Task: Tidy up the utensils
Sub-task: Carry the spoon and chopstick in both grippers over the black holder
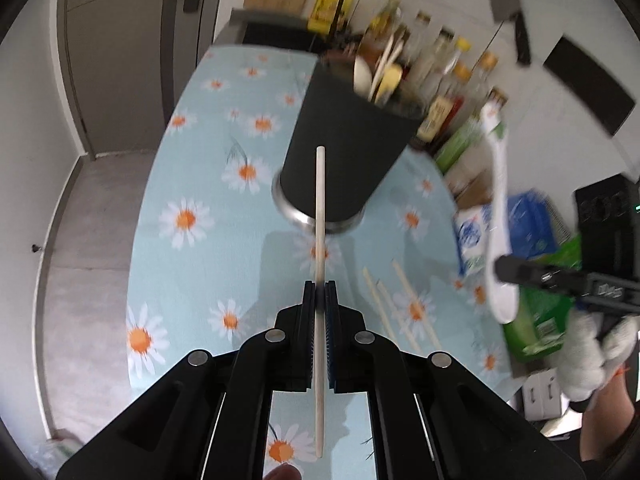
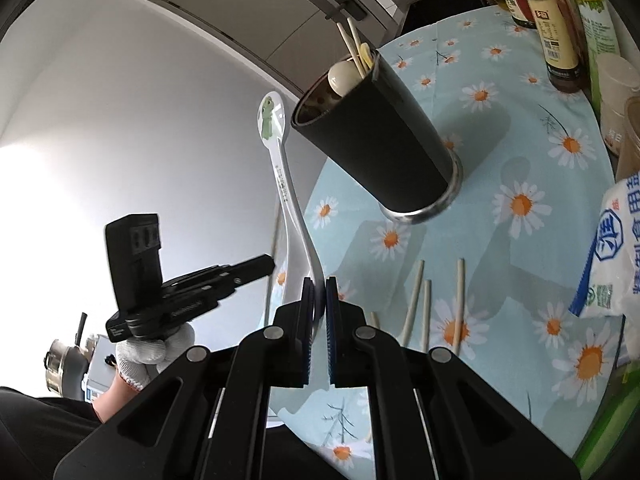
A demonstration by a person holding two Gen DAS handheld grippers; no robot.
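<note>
Left gripper (image 1: 320, 292) is clamped on a single pale chopstick (image 1: 320, 208), which stands up in front of the black utensil cup (image 1: 348, 140) and runs back between the jaws. Right of that cup in the same view, the right gripper (image 2: 319, 292) pinches the handle of a white spoon (image 2: 286, 184) with a green cartoon print on its bowl. A white-gloved hand (image 2: 150, 350) carries the left tool; the rest of the person is cut off. Inside the cup sit more chopsticks and spoon ends, blurred. Below the cup, three loose chopsticks (image 1: 396, 308) lie on the desk (image 1: 200, 184), which wears a light blue daisy cloth. Right of the cup, sauce bottles (image 1: 448, 76) and packets crowd the wall, smeared by motion. Grey cabinet doors stand beyond.
</note>
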